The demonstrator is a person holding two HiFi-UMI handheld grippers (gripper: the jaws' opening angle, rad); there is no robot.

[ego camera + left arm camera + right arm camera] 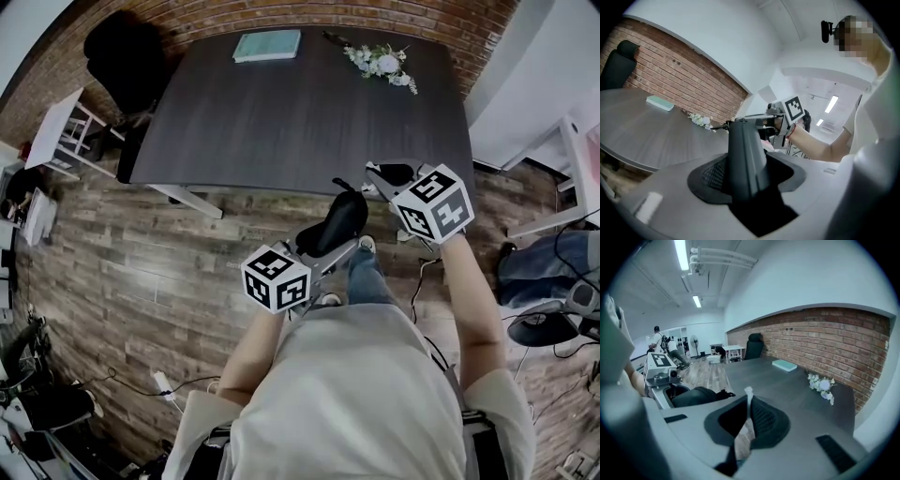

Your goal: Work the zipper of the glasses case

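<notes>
The black glasses case [339, 221] is held in the air over the table's near edge, and my left gripper [323, 248] is shut on it from below. In the left gripper view the case [746, 154] stands up between the jaws and fills the gap. A short black zipper pull [340, 184] sticks out of the case's far end. My right gripper [374, 172] is shut just to the right of that end, apart from the pull. In the right gripper view its jaws [748, 397] meet on a thin pale strip, with the case [696, 397] off to the left.
The dark table [281, 122] carries a teal book [267, 44] and a spray of white flowers [382, 63] at its far edge. A black chair [122, 47] stands at the far left and a white shelf [56, 131] beside it. People [657, 337] stand far off across the room.
</notes>
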